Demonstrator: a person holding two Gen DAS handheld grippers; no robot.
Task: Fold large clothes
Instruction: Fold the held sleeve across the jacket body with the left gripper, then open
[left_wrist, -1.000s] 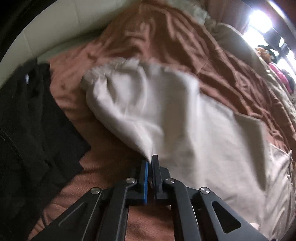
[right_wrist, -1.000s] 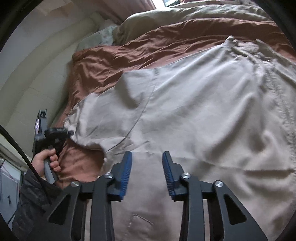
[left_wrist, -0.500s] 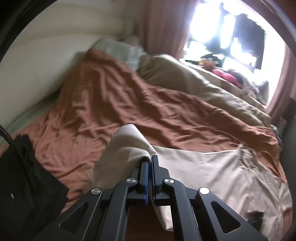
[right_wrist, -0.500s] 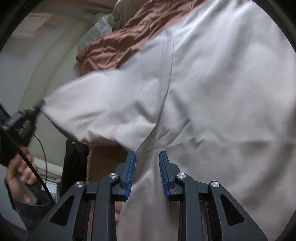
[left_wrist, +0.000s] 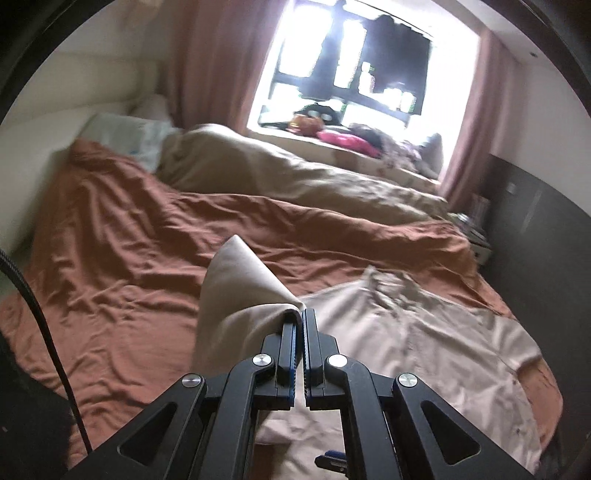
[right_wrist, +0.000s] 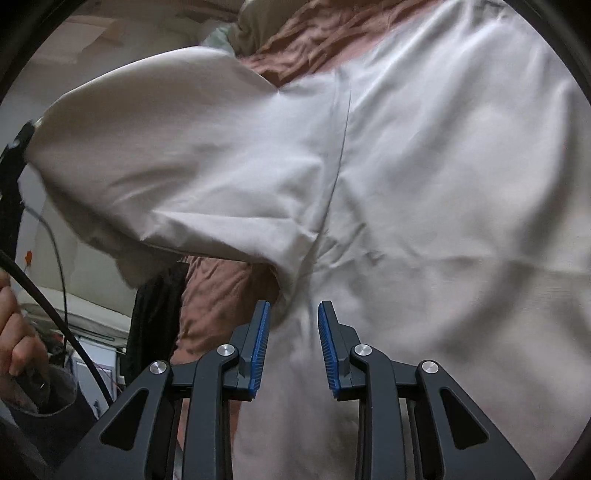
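Left wrist view: left gripper (left_wrist: 300, 325) is pinching the shirt (left_wrist: 406, 325) sleeve (left_wrist: 240, 291) tight, the body sprawling toward 3 o'clock, while the right gripper (right_wrist: 293, 314) has its jaws opening over the armpit, gripping nothing.

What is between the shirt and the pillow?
The wrinkled brown blanket fills the stretch between the shirt and the pillow, seen in the left wrist view.

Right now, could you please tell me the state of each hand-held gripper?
Left hand-held gripper: shut on the sleeve of the beige shirt.
Right hand-held gripper: jaws opening over the shirt, gripping nothing.
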